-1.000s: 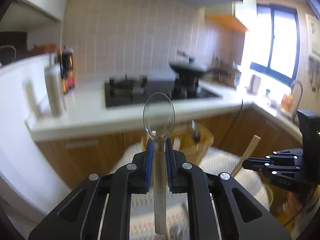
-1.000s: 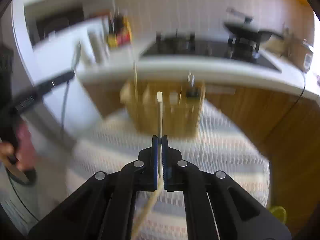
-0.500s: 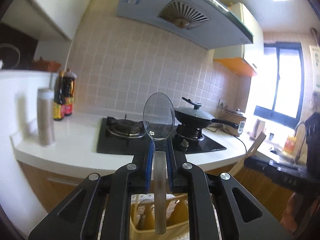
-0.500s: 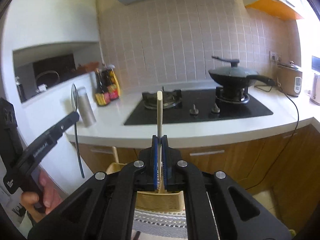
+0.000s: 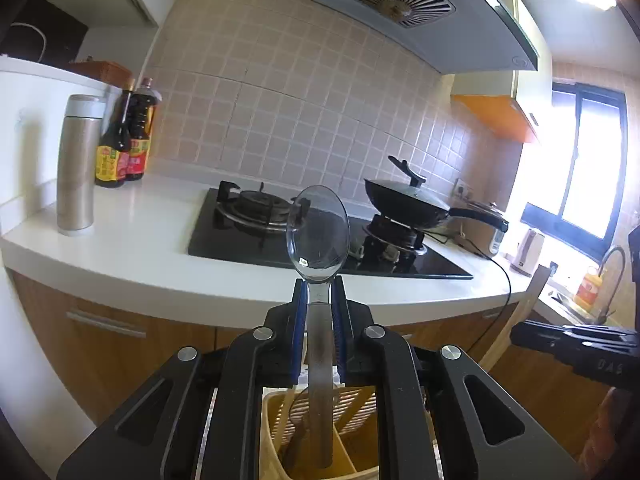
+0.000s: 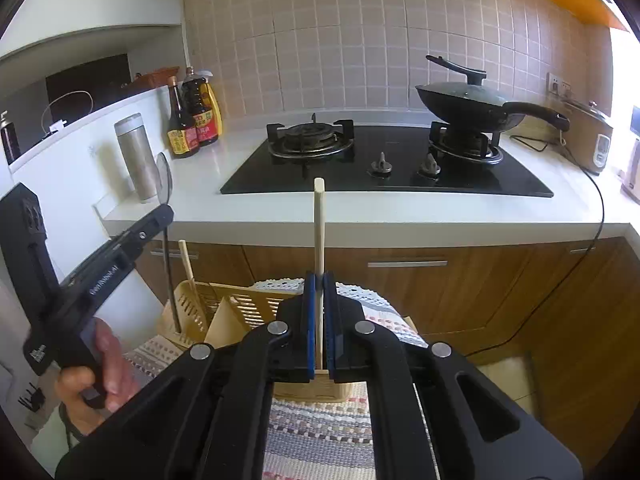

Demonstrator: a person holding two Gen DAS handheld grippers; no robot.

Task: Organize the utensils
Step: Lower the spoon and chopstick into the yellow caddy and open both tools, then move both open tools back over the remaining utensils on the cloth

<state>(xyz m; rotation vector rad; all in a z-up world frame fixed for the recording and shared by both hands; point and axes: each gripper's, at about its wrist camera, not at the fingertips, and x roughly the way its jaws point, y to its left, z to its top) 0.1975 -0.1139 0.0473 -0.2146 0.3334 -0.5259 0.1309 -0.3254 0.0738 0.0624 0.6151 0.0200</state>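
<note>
My left gripper (image 5: 319,292) is shut on a clear plastic spoon (image 5: 318,232), bowl up. The spoon's handle hangs down over a compartment of the yellow slotted utensil holder (image 5: 276,420). In the right wrist view the same spoon (image 6: 164,176) sticks up from the left gripper (image 6: 158,216), and its handle reaches down at the holder's left end (image 6: 240,308). My right gripper (image 6: 319,284) is shut on a pale wooden stick (image 6: 319,220) held upright, just this side of the holder. Another wooden stick (image 6: 186,260) stands in the holder.
The holder sits on a striped woven cloth (image 6: 320,440). Behind runs a white counter (image 6: 400,216) with a black gas hob (image 6: 384,168), a lidded wok (image 6: 468,104), sauce bottles (image 6: 192,120) and a steel flask (image 6: 138,156). A hand (image 6: 104,360) grips the left tool.
Both views swung up from the table to the counter. The left gripper then sank, bringing the spoon's handle down over the holder. The right gripper with its stick came closer to the holder.
</note>
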